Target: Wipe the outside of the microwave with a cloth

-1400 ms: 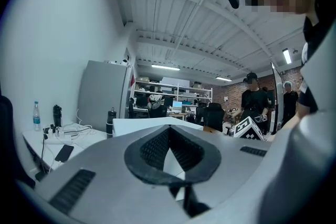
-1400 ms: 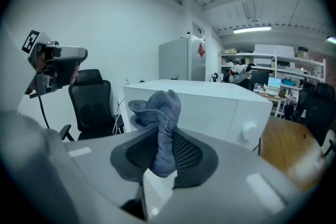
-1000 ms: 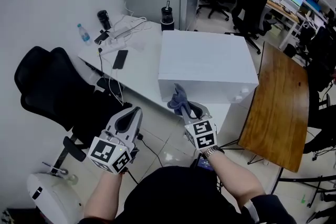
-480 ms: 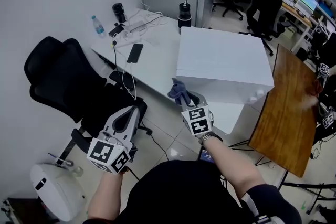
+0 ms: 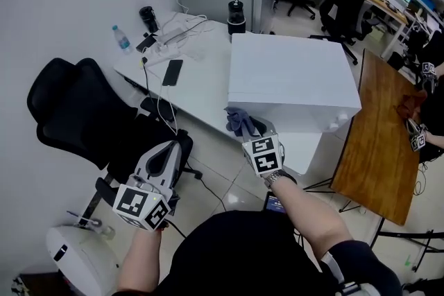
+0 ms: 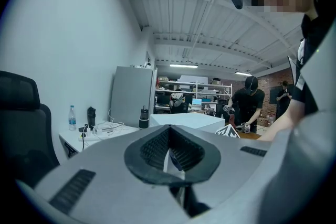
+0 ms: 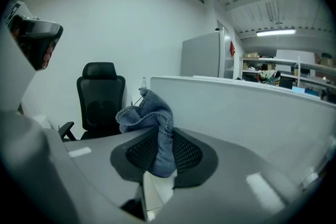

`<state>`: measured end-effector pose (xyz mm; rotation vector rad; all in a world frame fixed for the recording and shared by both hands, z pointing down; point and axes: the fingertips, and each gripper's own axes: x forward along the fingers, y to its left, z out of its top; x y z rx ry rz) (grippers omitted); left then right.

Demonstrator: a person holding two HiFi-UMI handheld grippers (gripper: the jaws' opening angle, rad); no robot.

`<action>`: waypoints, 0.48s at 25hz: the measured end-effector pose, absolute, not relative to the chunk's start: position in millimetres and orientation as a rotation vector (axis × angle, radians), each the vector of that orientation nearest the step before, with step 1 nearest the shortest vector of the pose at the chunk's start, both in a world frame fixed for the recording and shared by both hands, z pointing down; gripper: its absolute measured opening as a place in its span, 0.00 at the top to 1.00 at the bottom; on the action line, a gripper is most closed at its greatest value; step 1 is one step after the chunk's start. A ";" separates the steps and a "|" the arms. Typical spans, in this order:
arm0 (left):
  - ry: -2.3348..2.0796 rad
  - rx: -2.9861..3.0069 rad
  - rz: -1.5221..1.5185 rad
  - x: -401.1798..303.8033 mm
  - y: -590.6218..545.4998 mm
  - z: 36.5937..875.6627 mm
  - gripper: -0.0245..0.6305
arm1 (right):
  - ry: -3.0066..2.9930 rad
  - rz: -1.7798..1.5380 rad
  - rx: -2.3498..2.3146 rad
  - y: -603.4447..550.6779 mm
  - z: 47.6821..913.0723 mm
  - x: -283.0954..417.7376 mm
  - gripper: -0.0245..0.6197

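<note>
The white microwave stands on the white desk, and its pale front face fills the right of the right gripper view. My right gripper is shut on a blue-grey cloth, which bunches up above the jaws just short of the microwave's near lower corner. My left gripper is shut with nothing in it, held low at the left over the black office chair. In the left gripper view the left gripper points level toward the desk and microwave.
A phone, cables, a power strip, a water bottle and two dark flasks lie on the desk behind the microwave. A wooden table stands at the right. A white round device sits on the floor.
Both grippers have shifted a little across the view along with the head camera. The right one with the cloth sits slightly lower and nearer the microwave's front corner. Jaws unchanged.
</note>
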<state>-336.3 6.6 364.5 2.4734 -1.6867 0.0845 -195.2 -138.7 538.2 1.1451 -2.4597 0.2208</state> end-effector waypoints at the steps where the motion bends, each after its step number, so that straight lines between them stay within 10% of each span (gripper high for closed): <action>1: -1.676 2.479 0.086 -334.4 4.5 365.0 0.96 | -2.455 0.222 1.154 -139.3 538.1 -191.6 0.84; 12: -1.552 2.539 0.101 -303.4 -16.8 370.4 0.96 | -2.385 0.240 1.268 -145.5 538.0 -137.7 0.84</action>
